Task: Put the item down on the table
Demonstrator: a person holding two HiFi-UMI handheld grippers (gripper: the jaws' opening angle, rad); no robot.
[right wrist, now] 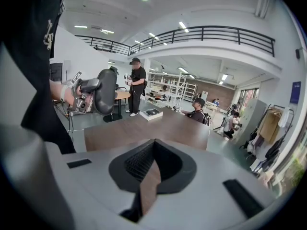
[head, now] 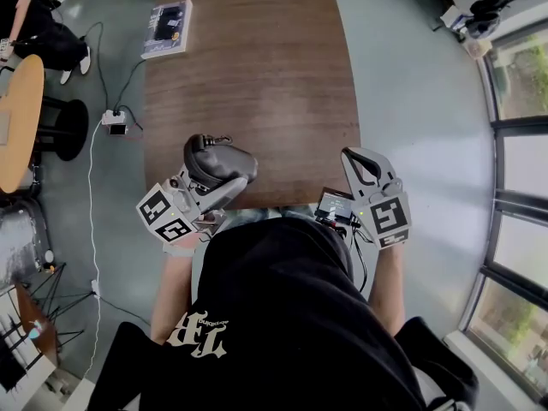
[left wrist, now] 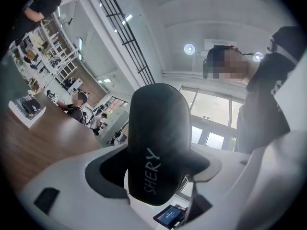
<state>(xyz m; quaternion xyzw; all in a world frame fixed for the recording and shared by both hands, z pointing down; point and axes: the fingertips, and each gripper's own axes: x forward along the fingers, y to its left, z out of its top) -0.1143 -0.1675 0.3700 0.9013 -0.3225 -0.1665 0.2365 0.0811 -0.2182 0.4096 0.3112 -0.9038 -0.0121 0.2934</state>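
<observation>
A dark grey oval case point(head: 220, 164) marked "SHERY" is clamped in my left gripper point(head: 208, 187), which is shut on it above the near edge of the brown wooden table point(head: 257, 75). The left gripper view shows the case point(left wrist: 158, 138) upright, filling the space between the jaws of the left gripper point(left wrist: 158, 176). My right gripper point(head: 360, 163) hovers at the table's near right corner, shut with nothing in it. From the right gripper view, the jaws of the right gripper point(right wrist: 151, 174) meet, and the case point(right wrist: 105, 91) hangs in the air at the far left.
A flat white box point(head: 167, 28) lies on the table's far left edge. A small screen device point(head: 334, 204) sits near my right hand. On the floor to the left are a power strip point(head: 114, 121) with cables and a round wooden table point(head: 17, 118). People stand beyond.
</observation>
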